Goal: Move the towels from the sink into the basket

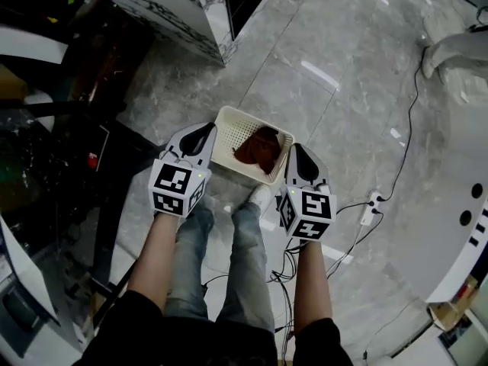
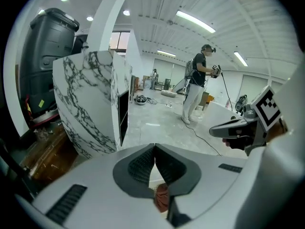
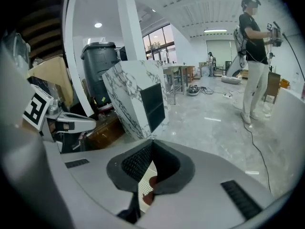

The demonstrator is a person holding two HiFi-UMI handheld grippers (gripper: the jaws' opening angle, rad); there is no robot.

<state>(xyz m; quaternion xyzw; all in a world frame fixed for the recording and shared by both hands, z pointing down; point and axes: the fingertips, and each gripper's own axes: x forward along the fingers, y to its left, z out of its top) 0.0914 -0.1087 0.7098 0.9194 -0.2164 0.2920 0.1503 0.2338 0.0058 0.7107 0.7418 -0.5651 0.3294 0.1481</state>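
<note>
Both tongs are pressed shut with nothing in them: the left tongs (image 1: 203,133) and the right tongs (image 1: 297,152) hang side by side over the floor, and each gripper view shows its pads meeting at the tips, with only a sliver of red-brown cloth far below in the gap behind them. That cloth is the towel (image 1: 259,149), which lies bunched in the white perforated basket (image 1: 229,122) on the grey floor, heaped toward the basket's right side against its wall. The first risk, I judge, is that lopsided heap: another towel dropped on top could slide over the rim and land on the floor. The person's shoe (image 1: 261,197) stands just beside the near edge of the basket, so a careless step could knock the basket across the smooth floor and out from under the next drop. A power strip (image 1: 371,208) and loose cables (image 1: 288,265) lie near the feet (one cable runs off toward the top right), and turning away with eyes on the tongs could snag a foot there. No view shows the sink plainly, so I cannot tell whether any towels remain; stopping now might leave the task unfinished. Shut as they are, the tongs would only prod a wet towel unless they are spread before reaching for it.
</note>
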